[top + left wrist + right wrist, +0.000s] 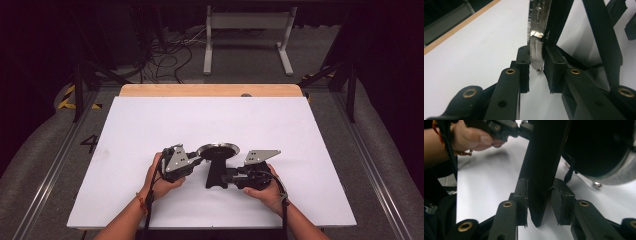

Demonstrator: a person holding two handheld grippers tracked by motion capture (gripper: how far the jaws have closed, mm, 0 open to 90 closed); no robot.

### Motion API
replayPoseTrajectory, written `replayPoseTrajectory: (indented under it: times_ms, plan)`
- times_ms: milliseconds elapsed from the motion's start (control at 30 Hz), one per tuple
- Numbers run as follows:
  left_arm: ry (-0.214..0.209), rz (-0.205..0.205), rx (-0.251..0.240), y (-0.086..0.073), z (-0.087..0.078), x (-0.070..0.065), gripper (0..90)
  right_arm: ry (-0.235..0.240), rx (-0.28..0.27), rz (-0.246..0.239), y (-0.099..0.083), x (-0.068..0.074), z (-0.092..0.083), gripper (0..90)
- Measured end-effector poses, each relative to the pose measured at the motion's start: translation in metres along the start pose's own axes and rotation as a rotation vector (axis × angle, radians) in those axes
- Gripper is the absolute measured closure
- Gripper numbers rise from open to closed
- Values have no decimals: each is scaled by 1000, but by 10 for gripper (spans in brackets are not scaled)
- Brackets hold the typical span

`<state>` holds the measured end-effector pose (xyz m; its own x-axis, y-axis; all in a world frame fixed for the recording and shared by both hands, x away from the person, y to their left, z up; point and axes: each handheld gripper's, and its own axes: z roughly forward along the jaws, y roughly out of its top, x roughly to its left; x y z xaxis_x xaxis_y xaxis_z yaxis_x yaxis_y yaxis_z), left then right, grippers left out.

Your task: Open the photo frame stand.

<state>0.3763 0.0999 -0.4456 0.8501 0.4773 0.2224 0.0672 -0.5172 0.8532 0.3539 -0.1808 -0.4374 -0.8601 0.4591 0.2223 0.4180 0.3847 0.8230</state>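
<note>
A black stand point(216, 175) topped by a round, metal-rimmed disc point(218, 149) sits near the front middle of the white table point(150, 125). My left gripper point(200, 159) comes at the disc from the left. In the left gripper view it point(536, 72) is shut on the shiny rim point(537, 22), a pad on each side. My right gripper point(226, 177) reaches the stand's upright from the right. In the right gripper view its jaws point(539, 202) straddle the black upright point(544, 157); the left pad touches it and the right pad stands slightly off. The disc's dark underside point(599, 150) hangs above.
A wooden strip point(210, 90) borders the table's far edge. Behind it on the floor stand a grey frame point(247, 30) and loose cables point(170, 55). The person's other hand point(471, 137) shows beyond the upright in the right gripper view.
</note>
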Motion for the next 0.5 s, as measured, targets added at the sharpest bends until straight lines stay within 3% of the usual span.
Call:
replayPoseTrajectory:
  times_ms: [233,367,433,500]
  plan:
    - [-11,-14,-5,-2,2,2,732,-15,5,16,-1,-2,4,755]
    - [-29,-31,22,-5,11,3,557,-12,16,16,-3,-1,8,760]
    - [-30,-62,12,-5,16,5,480,-18,22,10,-3,0,10,761]
    - [-31,-65,14,-6,20,6,484,-15,22,10,-3,-1,10,765]
